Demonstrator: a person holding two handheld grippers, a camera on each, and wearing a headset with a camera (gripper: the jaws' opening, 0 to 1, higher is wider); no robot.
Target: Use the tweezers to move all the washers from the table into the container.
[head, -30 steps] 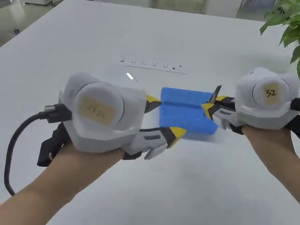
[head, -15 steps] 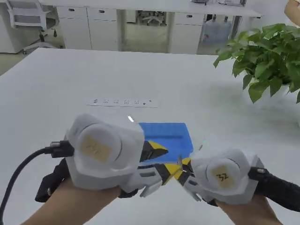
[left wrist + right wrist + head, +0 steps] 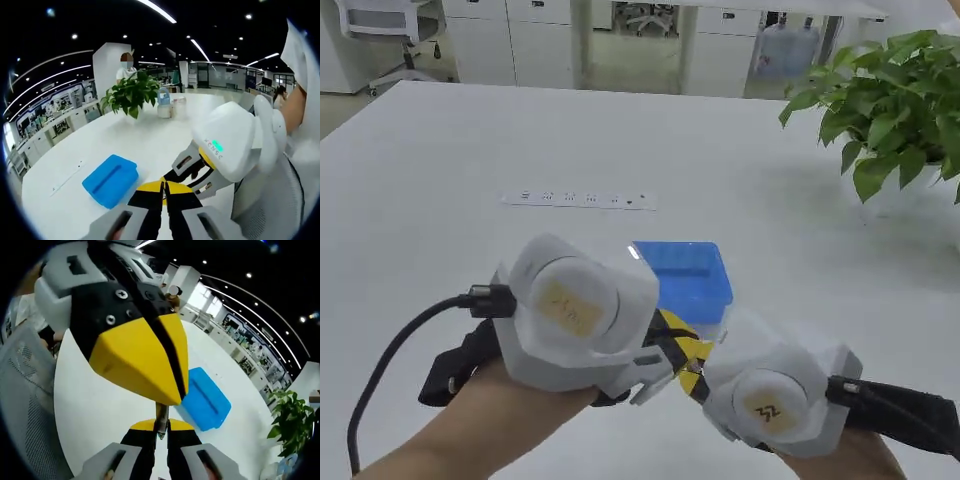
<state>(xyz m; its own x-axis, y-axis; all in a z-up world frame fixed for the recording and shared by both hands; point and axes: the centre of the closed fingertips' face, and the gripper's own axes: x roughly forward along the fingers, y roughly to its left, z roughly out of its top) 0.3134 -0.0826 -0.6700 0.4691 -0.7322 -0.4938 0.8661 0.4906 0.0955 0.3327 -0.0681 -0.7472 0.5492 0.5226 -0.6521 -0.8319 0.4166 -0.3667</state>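
The tweezers [image 3: 160, 421] sit pinched between the jaws of your right claw [image 3: 160, 429]. In the right gripper view they show as a thin metal sliver rising from between the two yellow tips. The blue container [image 3: 688, 272] lies flat on the white table [image 3: 450, 150], just beyond both claws in the head view and apart from them. In both gripper views it is a flat blue box off to the side of the tips.

Your right claw is closed, gripping the tweezers. Your left claw [image 3: 164, 192] is closed too, its yellow tips pressed together. You hold the two claws low in front of you, pointing toward each other, with their tips very near. In the right gripper view the left claw's yellow beak looms large just above the end of the tweezers. Whether they touch I cannot tell. In the left gripper view the right claw's white housing comes in from the right, its jaws reaching down toward the left claw's tips.

A black cable [image 3: 380, 370] loops away from the left claw's housing, over your forearm. Farther out on the table, past the container and well apart from it, lies a white power strip [image 3: 578, 199]. A leafy potted plant [image 3: 885, 95] stands at the table's far right. Beyond the table's far left corner is an office chair [image 3: 382, 22]. In the left gripper view a person [image 3: 127, 67] stands behind the plant.
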